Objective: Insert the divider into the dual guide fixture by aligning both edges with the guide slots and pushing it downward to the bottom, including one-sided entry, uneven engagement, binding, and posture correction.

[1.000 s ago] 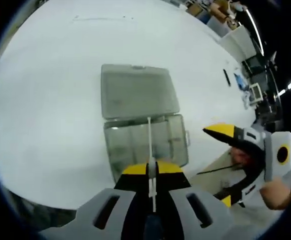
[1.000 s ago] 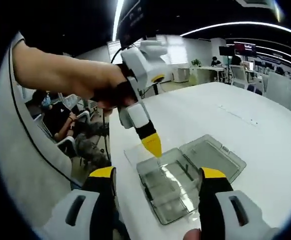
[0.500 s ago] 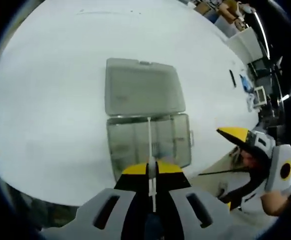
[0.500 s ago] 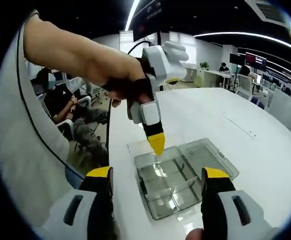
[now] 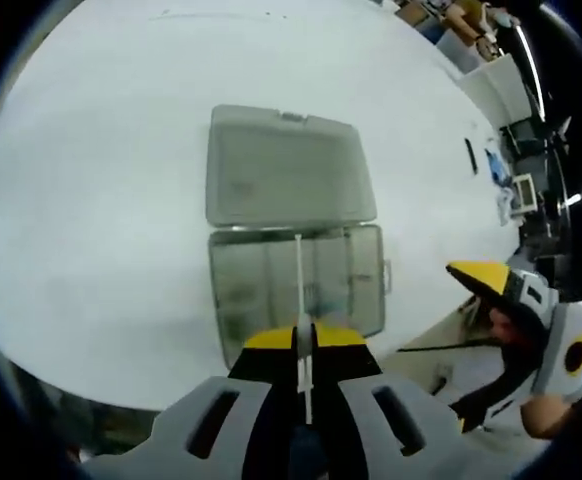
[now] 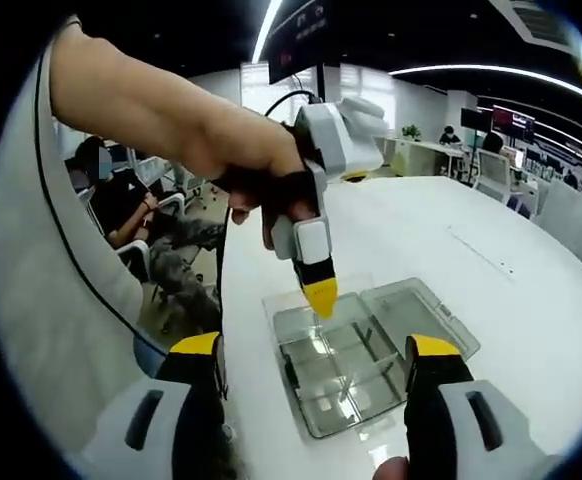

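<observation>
The divider (image 5: 299, 290) is a thin white strip clamped edge-on between the yellow tips of my left gripper (image 5: 305, 340), and in the left gripper view it stands over the open tray of the clear compartment box (image 5: 296, 285), running across the tray toward the hinge. In the right gripper view I see that same gripper from the side, pointing down at the tray with the divider's lower end hidden behind the yellow tip; I cannot tell whether it has touched the guide slots yet. The box lies on the white table (image 5: 101, 200) near its edge, its lid (image 5: 286, 180) folded flat beyond the tray. My right gripper (image 6: 316, 355) hangs off to the side with its jaws spread wide and nothing between them, framing the box from the near side. As I judge it, I'm at the alignment stage: I want the strip square to the tray, both ends over their slots, before I press. I should lower gently, watch for one end catching first, and rock it level if it binds. The free gripper could steady the tray, since the light box may slide.
</observation>
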